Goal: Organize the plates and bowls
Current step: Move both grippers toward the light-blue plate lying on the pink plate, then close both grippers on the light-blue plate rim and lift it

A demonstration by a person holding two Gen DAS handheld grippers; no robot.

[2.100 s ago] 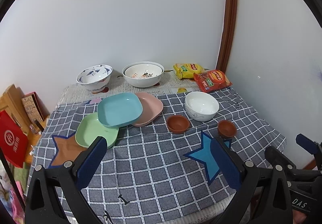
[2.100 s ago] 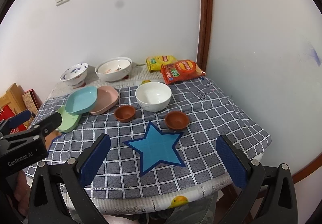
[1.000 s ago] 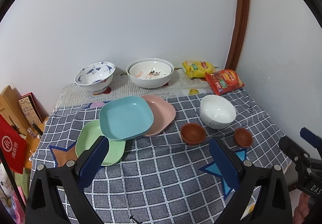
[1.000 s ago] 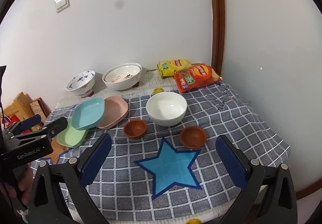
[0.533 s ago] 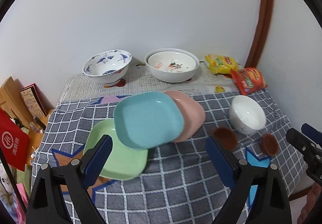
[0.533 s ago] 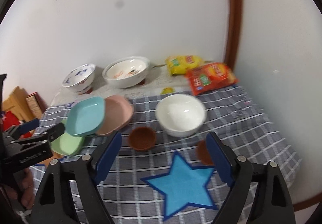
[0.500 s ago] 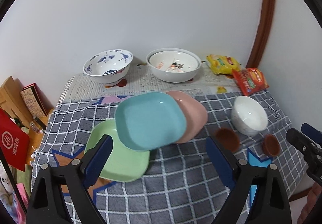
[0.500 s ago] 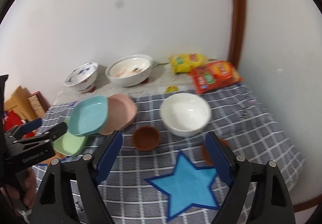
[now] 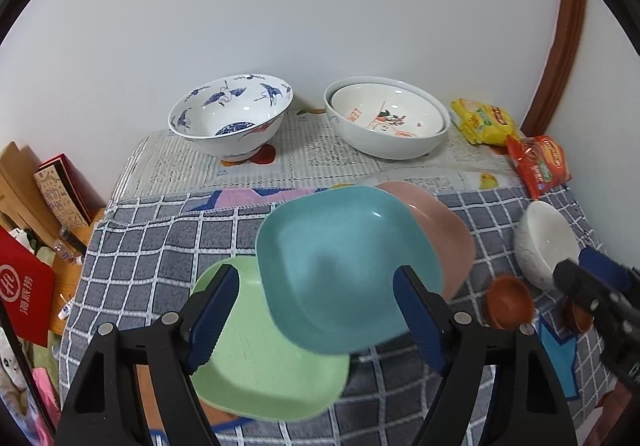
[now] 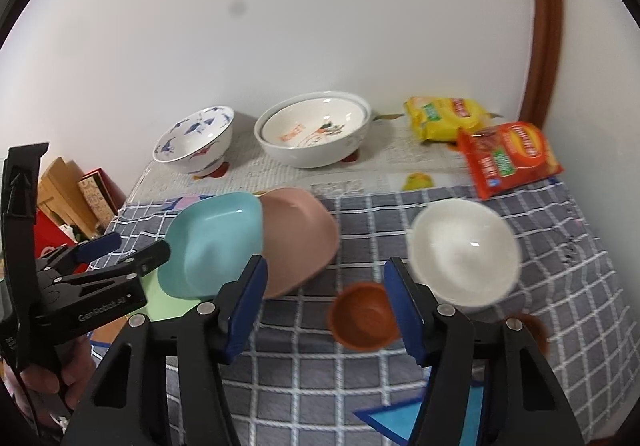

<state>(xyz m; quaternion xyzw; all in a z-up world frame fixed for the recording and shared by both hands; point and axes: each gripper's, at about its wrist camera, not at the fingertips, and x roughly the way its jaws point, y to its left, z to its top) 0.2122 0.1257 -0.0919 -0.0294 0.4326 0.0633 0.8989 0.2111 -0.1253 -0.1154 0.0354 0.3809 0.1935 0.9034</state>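
A blue square plate [image 9: 344, 266] leans on a green plate [image 9: 260, 370] and a pink plate [image 9: 444, 234] on the checked cloth. My left gripper [image 9: 316, 310] is open and empty just above the blue plate's near edge. My right gripper [image 10: 324, 298] is open and empty, over a small brown bowl [image 10: 362, 322], with the white bowl [image 10: 464, 250] to its right. A second brown bowl [image 10: 532, 326] is partly hidden behind my right finger. The blue plate [image 10: 212, 242] and pink plate [image 10: 300, 238] lie to the left.
A blue-patterned bowl [image 9: 230, 121] and nested white bowls [image 9: 386, 123] stand at the back by the wall. Yellow [image 10: 444, 117] and red [image 10: 508, 157] snack bags lie at the back right. Boxes [image 9: 60, 189] sit off the table's left edge.
Both grippers have moved forward and down toward the table. The left has closed in on the blue plate, the right on the small brown bowl. Both stay open.
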